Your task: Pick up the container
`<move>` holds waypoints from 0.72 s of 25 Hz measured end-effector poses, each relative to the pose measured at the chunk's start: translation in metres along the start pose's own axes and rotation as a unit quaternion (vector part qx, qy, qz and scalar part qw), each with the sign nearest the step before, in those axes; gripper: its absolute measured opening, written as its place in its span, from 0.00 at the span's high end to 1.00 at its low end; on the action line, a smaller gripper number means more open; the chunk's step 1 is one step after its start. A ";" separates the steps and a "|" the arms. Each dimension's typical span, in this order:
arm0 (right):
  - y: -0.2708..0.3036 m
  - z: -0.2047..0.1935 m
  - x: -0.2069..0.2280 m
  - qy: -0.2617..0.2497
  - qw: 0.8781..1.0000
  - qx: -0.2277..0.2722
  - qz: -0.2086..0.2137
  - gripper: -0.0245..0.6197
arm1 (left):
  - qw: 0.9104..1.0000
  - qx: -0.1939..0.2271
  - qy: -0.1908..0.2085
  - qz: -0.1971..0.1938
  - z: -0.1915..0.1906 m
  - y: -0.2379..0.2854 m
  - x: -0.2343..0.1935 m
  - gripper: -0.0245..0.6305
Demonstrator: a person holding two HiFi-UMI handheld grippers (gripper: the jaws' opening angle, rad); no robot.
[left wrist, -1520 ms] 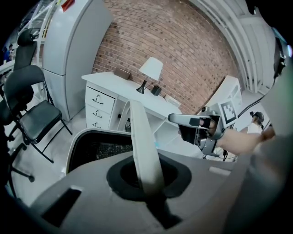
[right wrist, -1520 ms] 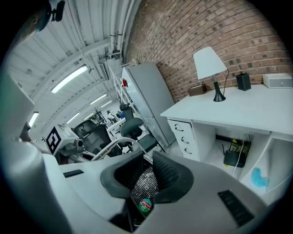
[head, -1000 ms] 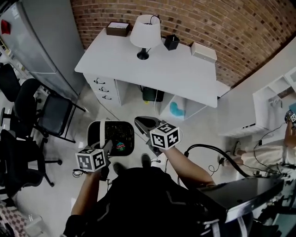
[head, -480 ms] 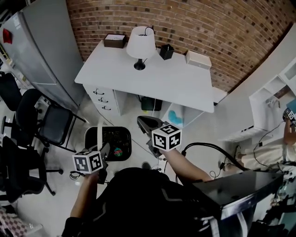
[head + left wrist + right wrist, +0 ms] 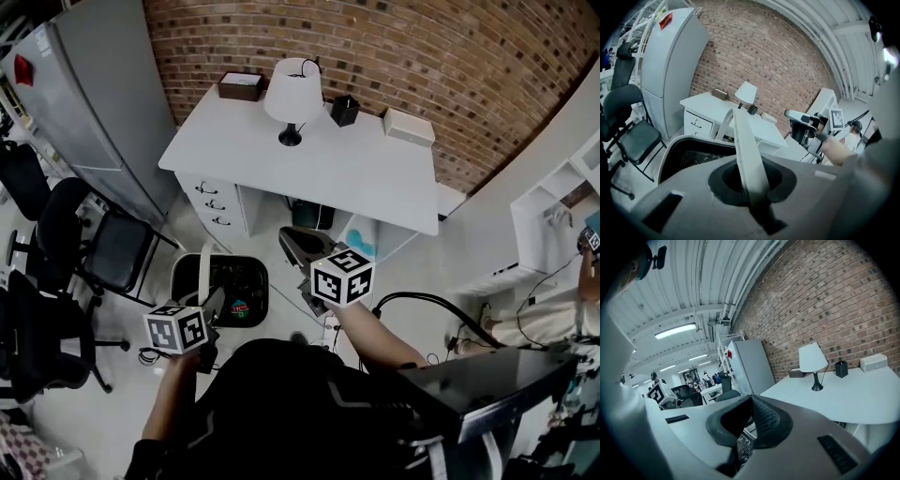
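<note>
The container is a black mesh bin with a white rim and a white arched handle; something red and green lies inside it. My left gripper is at its near edge, shut on the handle. In the left gripper view the handle runs up out of the shut jaws, with the bin's mesh inside behind. My right gripper is off to the bin's right, apart from it and shut with nothing held. It also shows in the left gripper view. Its jaws point towards the desk.
A white desk with drawers stands against the brick wall, bearing a lamp and small boxes. A grey cabinet is at the left, black chairs beside it. A black cable loops over the floor at the right.
Both grippers have risen a little. The container has come up with the left gripper, which stays shut on its handle.
</note>
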State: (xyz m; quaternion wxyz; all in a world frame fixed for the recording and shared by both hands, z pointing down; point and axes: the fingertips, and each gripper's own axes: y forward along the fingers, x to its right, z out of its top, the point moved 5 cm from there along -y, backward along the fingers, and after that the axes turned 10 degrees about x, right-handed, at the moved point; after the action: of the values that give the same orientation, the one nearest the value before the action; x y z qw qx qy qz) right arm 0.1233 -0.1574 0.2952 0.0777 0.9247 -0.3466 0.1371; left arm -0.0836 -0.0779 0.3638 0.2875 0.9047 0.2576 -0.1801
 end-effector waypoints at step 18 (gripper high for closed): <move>0.005 0.001 0.006 -0.006 1.000 0.004 -0.018 0.95 | 1.000 0.004 0.022 -0.017 0.006 -0.007 0.010 0.93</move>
State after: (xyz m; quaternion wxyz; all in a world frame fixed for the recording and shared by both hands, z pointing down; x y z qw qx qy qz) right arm 0.1242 -0.1652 0.2962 0.0739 0.9321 -0.3293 0.1314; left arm -0.0807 -0.0729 0.3518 0.2748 0.9053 0.2780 -0.1663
